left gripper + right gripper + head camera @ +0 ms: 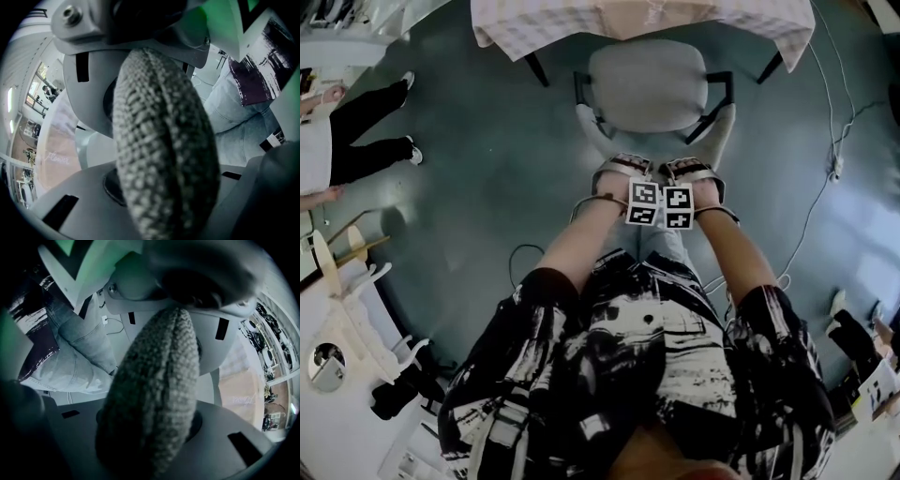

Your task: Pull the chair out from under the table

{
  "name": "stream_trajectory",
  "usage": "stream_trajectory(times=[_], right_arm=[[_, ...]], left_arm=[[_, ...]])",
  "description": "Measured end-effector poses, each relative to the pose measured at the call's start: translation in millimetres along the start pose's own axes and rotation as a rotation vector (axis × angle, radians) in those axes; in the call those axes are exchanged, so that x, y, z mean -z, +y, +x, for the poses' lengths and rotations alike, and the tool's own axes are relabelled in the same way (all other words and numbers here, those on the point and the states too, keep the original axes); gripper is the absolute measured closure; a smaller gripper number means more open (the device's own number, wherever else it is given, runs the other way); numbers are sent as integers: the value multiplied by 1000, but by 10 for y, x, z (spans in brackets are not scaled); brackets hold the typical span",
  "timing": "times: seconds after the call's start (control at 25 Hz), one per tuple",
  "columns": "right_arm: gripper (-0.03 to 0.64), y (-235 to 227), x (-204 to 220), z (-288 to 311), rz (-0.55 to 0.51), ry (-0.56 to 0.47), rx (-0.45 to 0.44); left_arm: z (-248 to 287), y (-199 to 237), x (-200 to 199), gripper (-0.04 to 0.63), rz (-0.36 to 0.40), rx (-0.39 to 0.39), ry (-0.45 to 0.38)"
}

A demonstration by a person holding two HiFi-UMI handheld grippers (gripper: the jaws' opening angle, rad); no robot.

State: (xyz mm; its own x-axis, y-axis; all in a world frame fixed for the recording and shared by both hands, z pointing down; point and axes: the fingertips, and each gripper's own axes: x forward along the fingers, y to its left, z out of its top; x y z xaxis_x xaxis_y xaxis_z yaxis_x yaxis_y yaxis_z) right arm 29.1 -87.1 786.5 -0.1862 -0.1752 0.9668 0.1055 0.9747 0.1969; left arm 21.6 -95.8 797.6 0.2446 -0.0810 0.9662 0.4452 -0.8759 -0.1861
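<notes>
Position of the chair point(647, 84): its grey padded seat stands on the blue-grey floor point(487, 159) just in front of the table point(771, 67). The far edge of the seat lies at the hem of the pale checked tablecloth point(544, 28), and the rest of the seat is clear of it. Black armrests point(719, 94) show on either side of the seat. The backrest point(164, 154) is on the side nearest the person and is seen almost edge-on in the head view. The left gripper point(623, 171) and the right gripper point(694, 171) sit side by side on the top edge of the backrest, both pointing steeply down, with their marker cubes point(644, 203) next to each other. In the left gripper view the coarse woven upholstery of the backrest fills the gap between the jaws, and both jaws press on it, so the grip is clamped on the fabric edge. The right gripper view shows the same condition: a rounded ridge of woven fabric is held between the two jaws, with contact on both sides. The person's bare forearms point(581, 234) run to the grippers from a black-and-white patterned top point(647, 375). Pale jeans point(234, 117) appear beyond the backrest in both gripper views. A white cable point(811, 220) trails across the floor to the right of the chair. A second person in dark trousers point(370, 103) is at the left edge of the head view, well apart from the chair.
</notes>
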Motion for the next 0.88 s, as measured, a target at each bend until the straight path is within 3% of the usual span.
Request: stream_trajectory(times=[0.4,0.88], right_arm=[[477,541,-188,-50,34,2,-1],[477,995,-254,-91,23,3,-2]], left_arm=[[-44,-540,-164,489,34,7,-4],[-43,-956,-362,489,24,3,-2]])
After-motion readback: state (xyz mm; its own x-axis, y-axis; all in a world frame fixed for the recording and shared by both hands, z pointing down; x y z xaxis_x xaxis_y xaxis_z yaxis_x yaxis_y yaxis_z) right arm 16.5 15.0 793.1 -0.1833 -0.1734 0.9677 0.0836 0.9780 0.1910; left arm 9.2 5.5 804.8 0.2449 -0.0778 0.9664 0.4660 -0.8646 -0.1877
